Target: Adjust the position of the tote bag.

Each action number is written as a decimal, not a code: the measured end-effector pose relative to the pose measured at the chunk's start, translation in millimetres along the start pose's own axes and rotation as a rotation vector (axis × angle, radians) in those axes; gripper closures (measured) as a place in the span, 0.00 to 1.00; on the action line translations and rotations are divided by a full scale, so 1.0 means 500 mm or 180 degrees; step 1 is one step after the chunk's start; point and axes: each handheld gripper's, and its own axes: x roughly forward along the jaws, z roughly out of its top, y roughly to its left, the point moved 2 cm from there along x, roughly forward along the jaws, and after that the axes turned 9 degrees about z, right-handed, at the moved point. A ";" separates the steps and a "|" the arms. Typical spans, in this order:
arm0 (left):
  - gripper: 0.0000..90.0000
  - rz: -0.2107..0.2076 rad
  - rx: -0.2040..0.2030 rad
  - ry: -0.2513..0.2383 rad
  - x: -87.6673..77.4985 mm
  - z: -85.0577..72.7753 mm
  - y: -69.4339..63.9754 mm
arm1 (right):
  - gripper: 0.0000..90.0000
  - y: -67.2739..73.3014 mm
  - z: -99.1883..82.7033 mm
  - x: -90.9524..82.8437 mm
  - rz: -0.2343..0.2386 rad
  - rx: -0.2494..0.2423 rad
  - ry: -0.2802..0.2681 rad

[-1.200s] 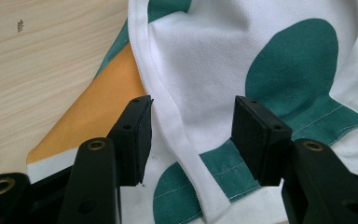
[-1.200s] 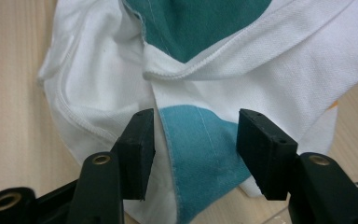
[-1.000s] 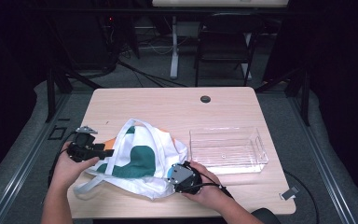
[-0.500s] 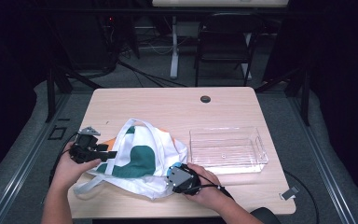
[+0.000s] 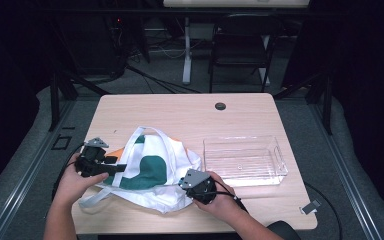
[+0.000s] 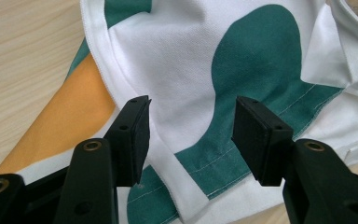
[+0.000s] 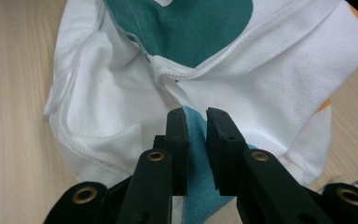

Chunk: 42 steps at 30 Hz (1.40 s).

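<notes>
Dark room, wooden table (image 5: 180, 112); tote bag (image 5: 150, 170) lies lower left. Left gripper (image 5: 117, 167) gapes over it; right gripper (image 7: 196, 128) has been closing on a fold, which might slip out if thinly caught.

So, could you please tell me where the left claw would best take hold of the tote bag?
Probably the white strap crossing the tote bag between the open left claw jaws. It is a narrow, raised band over the flat panel, so approach from the bag's left edge, jaws either side of it. The right claw has just been closing, with a fold of the bag between its jaws.
</notes>
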 end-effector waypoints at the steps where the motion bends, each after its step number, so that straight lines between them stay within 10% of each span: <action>1: 0.54 -0.0040 -0.0001 0.0003 0.000 0.000 -0.002 | 0.90 -0.006 0.001 -0.002 0.0073 0.0141 -0.0038; 21: 0.58 -0.0437 0.0452 0.0167 0.023 0.006 -0.074 | 0.96 -0.044 -0.001 -0.018 0.0460 0.0894 -0.0369; 32: 0.51 -0.0600 0.0734 0.0068 0.034 0.007 -0.108 | 0.97 -0.050 -0.002 -0.021 0.0519 0.0959 -0.0414; 42: 0.45 -0.0441 0.1019 0.0130 0.061 -0.002 -0.114 | 0.97 -0.052 -0.003 -0.023 0.0542 0.0998 -0.0447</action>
